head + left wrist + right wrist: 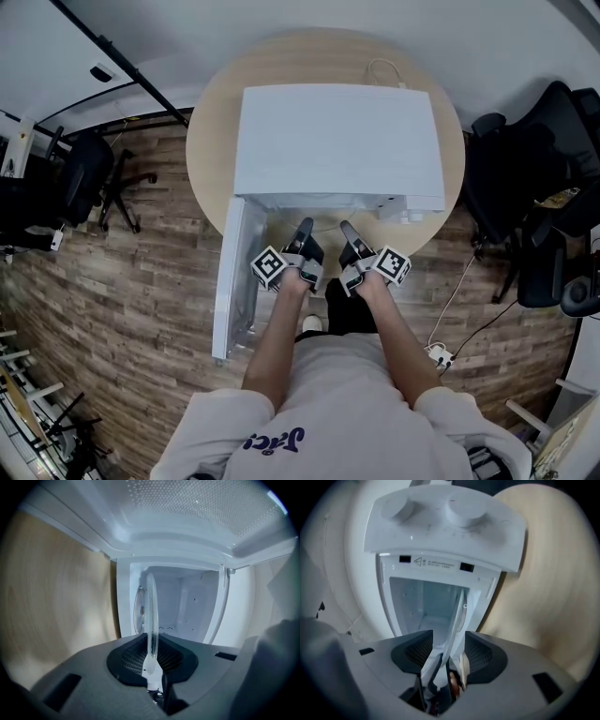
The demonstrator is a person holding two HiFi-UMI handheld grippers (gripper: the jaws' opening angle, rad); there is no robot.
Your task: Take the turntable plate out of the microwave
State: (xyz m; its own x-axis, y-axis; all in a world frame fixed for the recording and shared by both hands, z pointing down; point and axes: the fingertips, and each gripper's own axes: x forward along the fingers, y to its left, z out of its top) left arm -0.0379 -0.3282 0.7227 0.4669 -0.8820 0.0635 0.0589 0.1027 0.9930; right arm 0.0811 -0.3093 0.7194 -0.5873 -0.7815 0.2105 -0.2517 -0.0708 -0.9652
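A white microwave (337, 141) stands on a round wooden table (211, 159), its door (230, 281) swung open to the left. Both grippers reach into its opening side by side. My left gripper (305, 228) is shut on the rim of the clear glass turntable plate (151, 616), which shows edge-on between its pads (151, 641) in front of the cavity. My right gripper (345, 228) stands open, its pads apart with the plate's edge (458, 620) running between them (449, 639). From the head view the plate is hidden under the microwave's top.
Black office chairs stand left (94, 178) and right (525, 178) of the table. A power strip (438, 354) with a cable lies on the wood floor at my right. The control panel with two knobs (461, 508) hangs beside the cavity.
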